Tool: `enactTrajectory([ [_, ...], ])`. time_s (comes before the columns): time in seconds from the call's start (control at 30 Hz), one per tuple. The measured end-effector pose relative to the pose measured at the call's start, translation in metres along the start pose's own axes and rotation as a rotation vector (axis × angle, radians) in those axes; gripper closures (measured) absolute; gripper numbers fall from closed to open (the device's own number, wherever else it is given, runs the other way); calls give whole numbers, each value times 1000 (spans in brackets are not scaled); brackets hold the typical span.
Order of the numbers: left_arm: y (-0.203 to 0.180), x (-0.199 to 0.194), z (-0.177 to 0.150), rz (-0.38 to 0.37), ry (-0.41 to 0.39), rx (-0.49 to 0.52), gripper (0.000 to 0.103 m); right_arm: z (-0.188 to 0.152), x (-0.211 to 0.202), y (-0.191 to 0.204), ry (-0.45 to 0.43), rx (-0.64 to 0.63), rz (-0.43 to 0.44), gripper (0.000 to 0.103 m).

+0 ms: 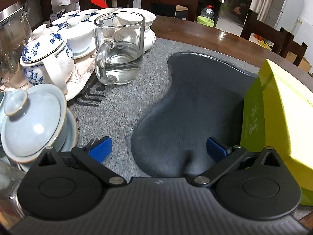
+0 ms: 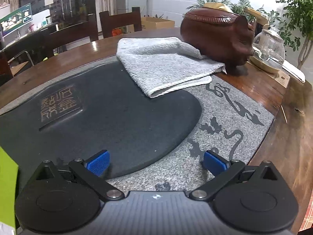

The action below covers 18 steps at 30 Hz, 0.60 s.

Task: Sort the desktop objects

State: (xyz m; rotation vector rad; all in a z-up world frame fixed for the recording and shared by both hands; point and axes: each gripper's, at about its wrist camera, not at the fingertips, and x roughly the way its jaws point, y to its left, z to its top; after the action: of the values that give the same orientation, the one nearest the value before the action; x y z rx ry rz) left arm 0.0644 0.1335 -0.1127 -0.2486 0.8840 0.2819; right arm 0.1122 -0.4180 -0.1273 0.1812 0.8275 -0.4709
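My left gripper (image 1: 158,149) is open and empty, low over the grey stone tea tray (image 1: 117,105) and its dark basin (image 1: 195,107). A glass mug (image 1: 120,49) with water stands ahead on the left. A blue-and-white teapot (image 1: 47,58) and a pale blue lidded cup (image 1: 33,123) sit further left. A green box (image 1: 277,117) stands close on the right. My right gripper (image 2: 156,162) is open and empty over the same tray (image 2: 225,121). A folded grey towel (image 2: 166,64) lies ahead, partly over the basin (image 2: 117,117). A brown clay pig (image 2: 217,35) stands behind it.
White cups and bowls (image 1: 93,19) crowd the back left on a cloth. A glass jar (image 1: 11,39) is at the far left. A glass teapot (image 2: 270,49) stands right of the pig. The green box edge (image 2: 7,186) shows at left. Chairs ring the wooden table (image 2: 283,137).
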Motion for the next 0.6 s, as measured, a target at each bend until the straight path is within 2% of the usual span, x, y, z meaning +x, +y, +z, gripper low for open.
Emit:
enactTrajectory([
  [0.6,-6,21,9,15,-33,-23,1,4,17,-6,-25,10,-50,0],
])
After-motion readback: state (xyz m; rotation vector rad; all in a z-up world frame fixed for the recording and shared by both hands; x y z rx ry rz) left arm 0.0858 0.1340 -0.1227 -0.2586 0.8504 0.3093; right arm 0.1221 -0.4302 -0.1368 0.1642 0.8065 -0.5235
